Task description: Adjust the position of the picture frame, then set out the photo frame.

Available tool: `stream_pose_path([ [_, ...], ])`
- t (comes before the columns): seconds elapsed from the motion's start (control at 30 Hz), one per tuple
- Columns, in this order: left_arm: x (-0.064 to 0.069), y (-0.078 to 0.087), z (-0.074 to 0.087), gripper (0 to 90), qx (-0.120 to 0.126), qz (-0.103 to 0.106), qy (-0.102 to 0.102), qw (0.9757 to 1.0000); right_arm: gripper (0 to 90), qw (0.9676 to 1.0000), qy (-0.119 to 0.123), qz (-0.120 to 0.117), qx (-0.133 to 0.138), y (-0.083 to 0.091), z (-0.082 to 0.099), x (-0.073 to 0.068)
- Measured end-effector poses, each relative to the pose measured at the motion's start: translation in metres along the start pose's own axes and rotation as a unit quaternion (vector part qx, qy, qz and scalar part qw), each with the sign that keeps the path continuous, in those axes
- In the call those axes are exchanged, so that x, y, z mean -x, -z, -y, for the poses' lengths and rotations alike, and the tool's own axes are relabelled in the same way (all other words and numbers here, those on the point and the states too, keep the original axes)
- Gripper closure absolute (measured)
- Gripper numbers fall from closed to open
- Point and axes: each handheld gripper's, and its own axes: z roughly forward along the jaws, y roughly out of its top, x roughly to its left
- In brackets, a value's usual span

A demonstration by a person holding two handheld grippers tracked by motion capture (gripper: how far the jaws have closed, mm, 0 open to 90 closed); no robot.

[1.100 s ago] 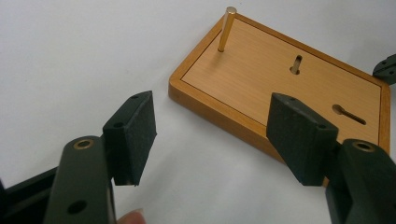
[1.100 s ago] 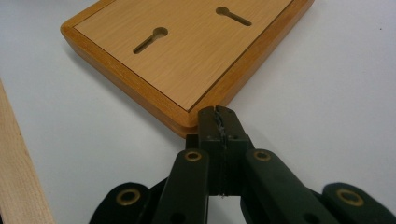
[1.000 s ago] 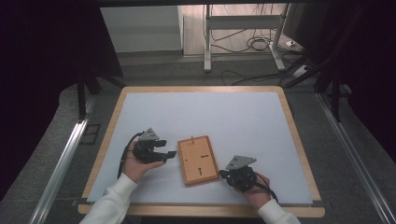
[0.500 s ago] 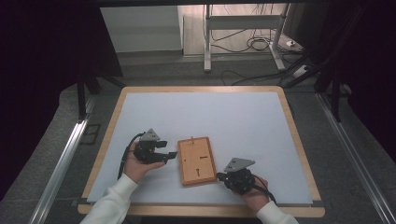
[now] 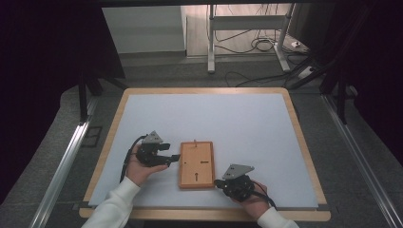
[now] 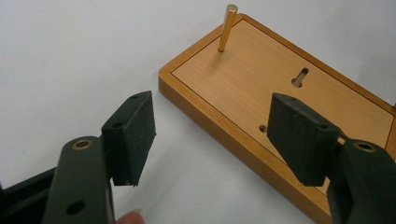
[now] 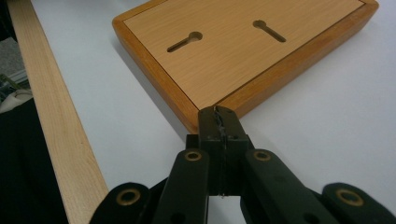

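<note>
A flat wooden board (image 5: pixel 196 165) with two keyhole slots (image 7: pixel 185 41) lies on the white table top. A thin brass pin (image 6: pixel 227 28) stands upright near its far edge. My left gripper (image 5: pixel 173 156) is at the board's left side and is open. In the left gripper view (image 6: pixel 217 135) one pad (image 6: pixel 301 135) hangs over the board and the other (image 6: pixel 133 135) over the table, gripping nothing. My right gripper (image 5: pixel 218 183) is shut, and its closed tips (image 7: pixel 219 123) sit right at the board's near right corner.
The white surface (image 5: pixel 237 123) has a light wooden rim (image 7: pixel 56 121) running close behind the right gripper. Beyond the table's far edge, cables (image 5: pixel 256 45) lie on the floor by a metal stand. Dark curtains hang on both sides.
My right gripper has slid a little left and nearer, up to the board's corner. The board looks slightly straighter than before. The left gripper has kept still.
</note>
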Motion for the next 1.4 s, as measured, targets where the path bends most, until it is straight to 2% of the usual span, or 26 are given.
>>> stream_pose_path([
  [0.23,-0.001,0.002,0.0,32.4,0.005,-0.001,0.001,1.0,90.0,1.0,0.004,-0.003,0.002,0.0,0.0,0.001],
  [0.3,-0.001,0.003,0.0,32.3,0.005,-0.001,0.0,1.0,90.0,0.9997,0.017,0.019,0.007,0.002,0.0,0.0],
  [0.47,0.0,0.003,-0.001,32.3,0.008,0.001,0.001,1.0,90.0,0.9993,-0.011,0.026,0.025,0.017,0.006,0.014],
  [0.73,0.0,0.002,-0.001,32.3,0.006,-0.001,-0.004,1.0,88.4,0.996,-0.051,0.057,0.047,0.052,0.027,0.032],
  [0.77,0.001,0.002,-0.001,32.3,0.005,0.0,-0.005,1.0,85.5,0.9959,-0.053,0.06,0.042,0.055,0.031,0.037],
  [0.83,0.001,0.001,-0.001,32.4,0.003,0.0,-0.005,1.0,84.0,0.9959,-0.056,0.059,0.04,0.055,0.032,0.039],
  [0.87,0.001,0.001,-0.001,32.4,0.002,0.0,-0.007,1.0,80.5,0.9959,-0.06,0.056,0.039,0.053,0.033,0.041],
  [0.97,0.001,0.0,0.0,32.4,0.002,0.0,-0.007,1.0,61.7,0.9958,-0.068,0.053,0.031,0.048,0.033,0.043],
  [1.07,0.001,0.0,0.0,32.5,0.002,0.0,-0.008,1.0,46.9,0.9961,-0.06,0.056,0.034,0.045,0.033,0.04],
  [1.23,0.002,-0.002,-0.001,32.5,0.002,0.001,-0.016,0.9999,38.0,0.9956,-0.058,0.059,0.043,0.044,0.032,0.039],
  [1.4,0.003,-0.005,-0.004,32.6,0.005,0.001,-0.02,0.9998,35.1,0.9957,-0.055,0.058,0.046,0.042,0.031,0.039],
])
